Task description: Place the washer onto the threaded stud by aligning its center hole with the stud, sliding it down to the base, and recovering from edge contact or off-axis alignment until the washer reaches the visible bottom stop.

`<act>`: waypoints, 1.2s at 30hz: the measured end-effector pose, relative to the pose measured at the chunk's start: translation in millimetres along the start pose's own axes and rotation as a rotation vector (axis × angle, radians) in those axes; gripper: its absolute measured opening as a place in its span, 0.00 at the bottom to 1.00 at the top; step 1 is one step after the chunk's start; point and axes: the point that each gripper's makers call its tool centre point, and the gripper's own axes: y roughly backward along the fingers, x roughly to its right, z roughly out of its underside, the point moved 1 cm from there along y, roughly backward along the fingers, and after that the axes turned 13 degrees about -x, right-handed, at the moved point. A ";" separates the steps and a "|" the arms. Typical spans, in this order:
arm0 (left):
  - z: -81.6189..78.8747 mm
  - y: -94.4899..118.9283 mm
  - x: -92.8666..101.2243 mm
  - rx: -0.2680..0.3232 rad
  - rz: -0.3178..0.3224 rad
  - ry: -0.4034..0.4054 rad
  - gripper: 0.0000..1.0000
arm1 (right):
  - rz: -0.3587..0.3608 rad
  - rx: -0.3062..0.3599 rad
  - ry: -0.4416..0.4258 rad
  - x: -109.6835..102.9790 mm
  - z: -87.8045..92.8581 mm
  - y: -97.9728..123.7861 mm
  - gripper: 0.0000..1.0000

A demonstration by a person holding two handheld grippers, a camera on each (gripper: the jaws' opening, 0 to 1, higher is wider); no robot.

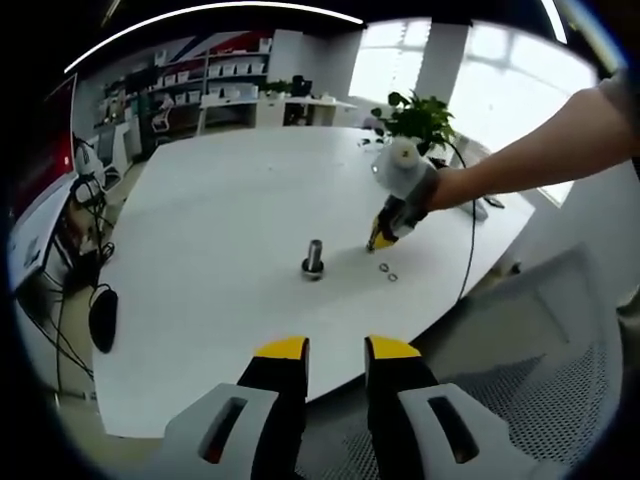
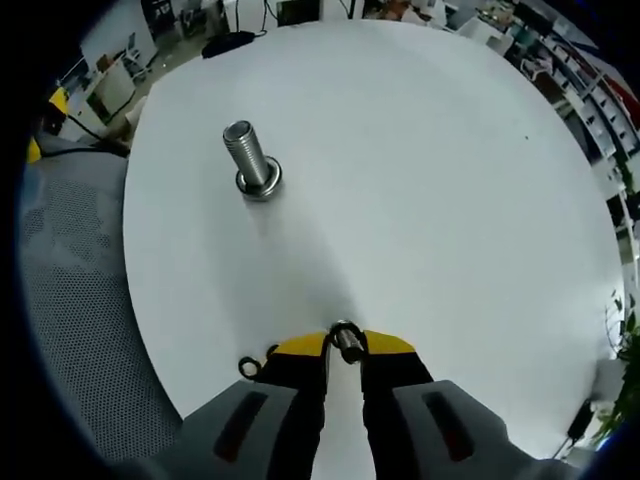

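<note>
- The white table (image 1: 220, 230) takes up most of both views and carries all the task's things; behind it in the left gripper view are office shelves and a potted plant (image 1: 420, 115).
- A mesh chair (image 2: 70, 290) sits at the table's edge, near the person holding the tools.
- The left claw (image 1: 335, 350) hangs back over the table's near edge with its jaws a narrow gap apart and nothing between them. It looks idle for now.
- The right claw (image 2: 345, 345) is down at the table surface, well apart from the stud. In the left gripper view it appears at the end of the person's forearm (image 1: 540, 150), tips pointing down at the table (image 1: 380, 238).
- The threaded stud (image 2: 250, 155) stands upright on its wide base near the middle of the table. A ring-shaped piece already seems to lie around its foot, though I cannot tell whether that is a seated washer or part of the base.
- The washer (image 2: 345, 333) is a small metal ring pinched between the right claw's yellow tips, standing on edge, so that claw is closed on it.
- More loose washers (image 1: 387, 271) lie flat on the table just beside the right claw; one shows at the claw's flank (image 2: 247, 367).
- As I judge it, the task is at the pickup stage: the washer is gripped, but carrying it over, lining up its hole with the stud and sliding it down to the stop are all left to do.
</note>
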 end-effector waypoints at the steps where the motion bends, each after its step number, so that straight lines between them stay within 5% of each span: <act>1: 0.2 -0.2 0.1 -0.001 0.000 0.000 0.20 | 0.000 -0.002 -0.003 0.0 0.3 -1.1 0.14; 23: -1.9 1.5 0.1 0.011 0.002 0.001 0.20 | -0.014 0.030 -0.032 2.2 -2.2 -0.3 0.21; 36: -1.3 1.7 1.2 0.009 0.005 -0.005 0.20 | -0.014 0.041 -0.087 2.1 23.9 6.5 0.23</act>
